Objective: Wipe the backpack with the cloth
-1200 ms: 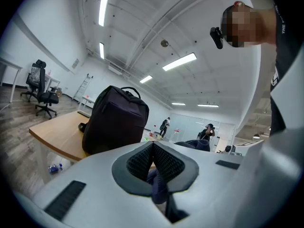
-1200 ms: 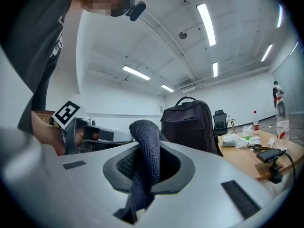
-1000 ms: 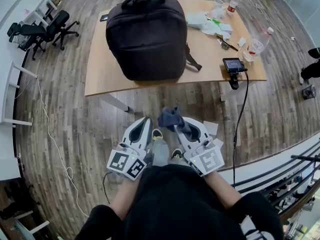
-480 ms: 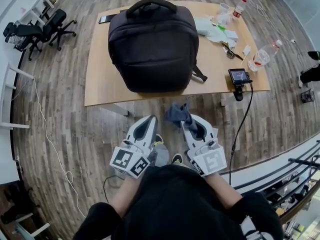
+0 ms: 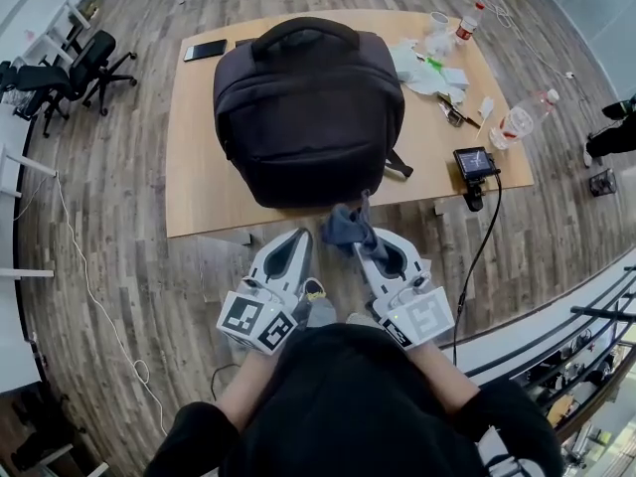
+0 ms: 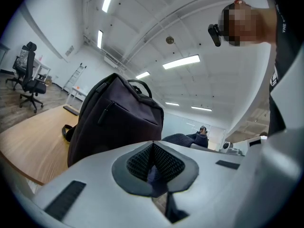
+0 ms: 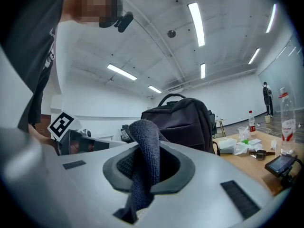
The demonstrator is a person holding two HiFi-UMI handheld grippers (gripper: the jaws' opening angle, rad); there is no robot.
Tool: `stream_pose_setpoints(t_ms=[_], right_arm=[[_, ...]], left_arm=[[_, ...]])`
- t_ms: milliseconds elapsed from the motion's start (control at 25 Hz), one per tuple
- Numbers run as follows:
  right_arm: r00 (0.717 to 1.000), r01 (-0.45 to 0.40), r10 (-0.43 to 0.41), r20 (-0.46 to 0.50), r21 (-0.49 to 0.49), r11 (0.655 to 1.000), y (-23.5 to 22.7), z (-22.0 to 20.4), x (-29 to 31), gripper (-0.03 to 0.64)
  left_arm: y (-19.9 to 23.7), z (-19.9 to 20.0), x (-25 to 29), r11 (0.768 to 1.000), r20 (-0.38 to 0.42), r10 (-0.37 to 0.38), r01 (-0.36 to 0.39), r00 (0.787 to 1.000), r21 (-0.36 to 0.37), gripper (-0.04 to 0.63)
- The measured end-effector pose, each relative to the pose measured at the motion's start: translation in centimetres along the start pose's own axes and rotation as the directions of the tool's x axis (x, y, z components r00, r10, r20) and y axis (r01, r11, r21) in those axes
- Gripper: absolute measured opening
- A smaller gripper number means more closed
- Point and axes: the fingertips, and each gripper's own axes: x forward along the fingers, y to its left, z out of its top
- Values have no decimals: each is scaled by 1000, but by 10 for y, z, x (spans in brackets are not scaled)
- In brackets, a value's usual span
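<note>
The left gripper (image 5: 296,238) is hovering with its jaws pressed together on nothing, while the right gripper (image 5: 366,249) beside it is pinching the dark blue cloth (image 5: 343,225), just short of the black backpack (image 5: 308,107) sitting on the wooden tabletop (image 5: 199,167)

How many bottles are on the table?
2. A small red-capped bottle stands near the table's far right corner. A bigger clear bottle is by its right edge. More may hide behind the backpack.
</note>
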Motion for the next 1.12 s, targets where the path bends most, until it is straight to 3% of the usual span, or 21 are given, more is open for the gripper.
stream_pose_setpoints(t_ms=[400, 600, 840, 1120], right_arm=[[994, 103, -103, 28, -10, 995, -14, 7, 14, 38], [997, 72, -72, 7, -63, 995, -21, 11, 16, 38], [997, 69, -69, 21, 9, 998, -48, 18, 17, 38], [999, 40, -40, 37, 10, 999, -73, 36, 23, 38]], left_arm=[[15, 7, 14, 999, -10, -36, 36, 999, -3, 15], [14, 12, 25, 1000, -11, -28, 28, 1000, -3, 15], [10, 18, 44, 1000, -25, 1, 0, 1000, 8, 15], [12, 31, 59, 999, -9, 47, -47, 999, 28, 15]])
